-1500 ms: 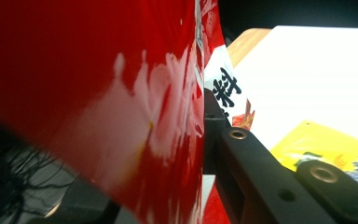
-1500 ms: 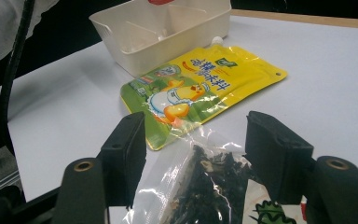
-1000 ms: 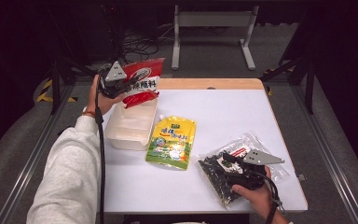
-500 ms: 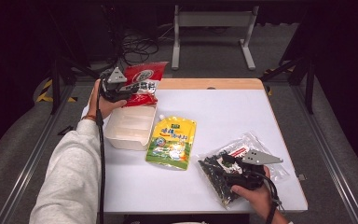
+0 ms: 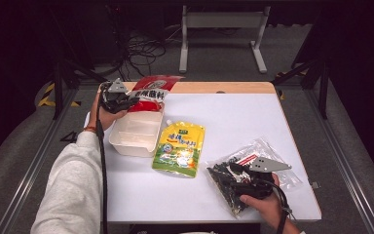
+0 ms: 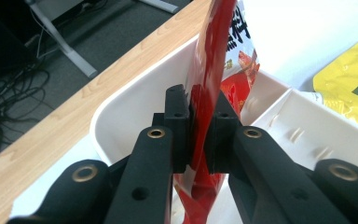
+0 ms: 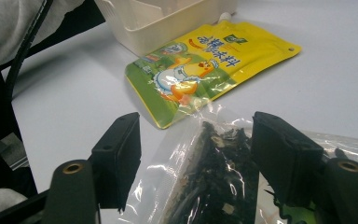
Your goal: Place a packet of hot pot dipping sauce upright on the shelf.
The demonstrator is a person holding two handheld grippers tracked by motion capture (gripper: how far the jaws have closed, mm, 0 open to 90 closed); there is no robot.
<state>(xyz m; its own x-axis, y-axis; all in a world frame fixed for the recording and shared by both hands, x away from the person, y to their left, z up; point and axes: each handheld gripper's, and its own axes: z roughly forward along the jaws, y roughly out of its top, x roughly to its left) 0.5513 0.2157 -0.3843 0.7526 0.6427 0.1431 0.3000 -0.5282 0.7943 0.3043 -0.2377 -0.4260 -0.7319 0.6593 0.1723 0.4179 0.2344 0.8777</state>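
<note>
My left gripper (image 5: 126, 101) is shut on a red sauce pouch (image 5: 150, 90), held at the far end of a white divided tray (image 5: 135, 144). Between the black jaws the red pouch (image 6: 214, 74) stands edge-on, its lower end inside the tray (image 6: 135, 98). A yellow and green spout pouch (image 5: 179, 147) lies flat on the white table just right of the tray. My right gripper (image 5: 229, 171) is open over a clear bag of dark dried food (image 5: 233, 187) near the front right edge. That bag (image 7: 214, 172) lies between the spread jaws, with the yellow pouch (image 7: 209, 65) beyond.
The white table top (image 5: 233, 117) has a wooden far edge (image 5: 224, 87). A grey sleeve (image 5: 73, 190) reaches in from the lower left, and a cable runs along it. Dark floor, cables and a metal stand leg (image 5: 258, 53) lie beyond the table.
My left gripper has carried the red pouch a little farther from me, toward the tray's far end. The right gripper and the clear bag have stayed put.
</note>
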